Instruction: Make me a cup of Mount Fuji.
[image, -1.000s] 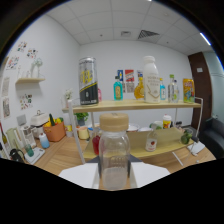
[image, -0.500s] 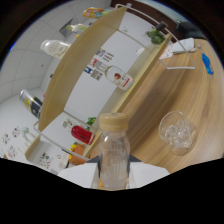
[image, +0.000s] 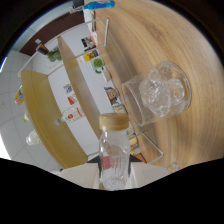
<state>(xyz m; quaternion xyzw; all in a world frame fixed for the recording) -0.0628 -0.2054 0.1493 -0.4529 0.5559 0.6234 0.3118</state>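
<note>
The clear plastic bottle with the tan cap (image: 113, 152) sits between the two pale fingers of the tool (image: 114, 176), which appear clamped on its lower body, one finger at each side; the cap is on. Beyond it, at about two o'clock from the cap, a clear glass tumbler filled with ice cubes (image: 157, 96) stands on the light wooden bench (image: 190, 45), apart from the bottle.

What has just changed is the tilt. A second ago the bottle stood upright against a level room, with the two-tier wooden shelf of small bottles and jars (image: 75, 95) straight behind it. Half a second ago the whole scene had swung over and the glass of ice had come into view, small, at about three o'clock of the bottle. Now the roll has gone further: the shelf runs nearly end-on from eleven o'clock down to six, and the glass is larger and closer to the bottle's cap.

For the task, this reads as the bottle being carried and tipped toward the iced glass, the likely vessel for the drink. With the cap in place nothing can pour, so I judge this an approach rather than a pour. Whether the bottle holds liquid I cannot tell.
</note>
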